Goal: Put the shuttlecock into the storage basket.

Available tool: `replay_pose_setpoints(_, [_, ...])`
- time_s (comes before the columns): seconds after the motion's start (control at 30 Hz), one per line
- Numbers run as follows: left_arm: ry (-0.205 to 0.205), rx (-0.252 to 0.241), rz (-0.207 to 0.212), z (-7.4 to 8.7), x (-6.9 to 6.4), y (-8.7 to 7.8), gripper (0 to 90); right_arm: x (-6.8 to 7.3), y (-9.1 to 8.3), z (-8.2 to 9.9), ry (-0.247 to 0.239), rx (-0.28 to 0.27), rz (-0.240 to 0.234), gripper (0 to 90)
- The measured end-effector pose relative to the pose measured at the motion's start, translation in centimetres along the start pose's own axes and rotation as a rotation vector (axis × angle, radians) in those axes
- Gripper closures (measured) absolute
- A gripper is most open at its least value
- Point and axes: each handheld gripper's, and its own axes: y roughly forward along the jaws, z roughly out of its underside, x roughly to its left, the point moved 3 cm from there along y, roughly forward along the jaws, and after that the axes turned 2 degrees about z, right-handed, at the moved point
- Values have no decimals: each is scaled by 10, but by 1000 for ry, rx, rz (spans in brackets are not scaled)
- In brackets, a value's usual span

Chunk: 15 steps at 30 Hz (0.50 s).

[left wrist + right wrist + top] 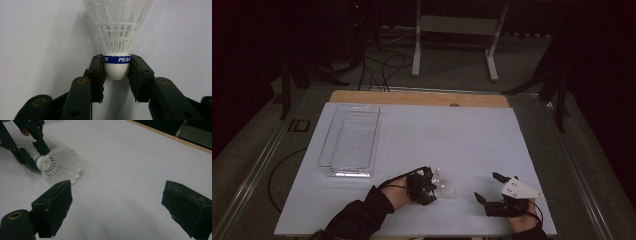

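High view: on the white table sheet (422,135), lower centre, the left gripper (428,186) pinches a white plastic shuttlecock (445,184); a clear plastic tray (349,140) lies at upper left. The right gripper (489,187) rests at lower right, jaws wide apart and empty.

Left gripper view: both jaws clamp the shuttlecock's (117,37) white cork at centre frame, just below its blue band; the skirt fans upward.

Right gripper view: the shuttlecock (58,165) lies at upper left, well clear of the spread, empty jaws.

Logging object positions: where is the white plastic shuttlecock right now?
The white plastic shuttlecock is clamped by its cork in the left gripper, low over the white table near its front edge.
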Motion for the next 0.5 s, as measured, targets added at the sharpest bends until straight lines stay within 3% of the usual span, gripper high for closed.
replay_pose_setpoints(0.5, [20, -44, -1, -8, -3, -31, 669, 0, 0, 0, 3, -1, 1, 90])
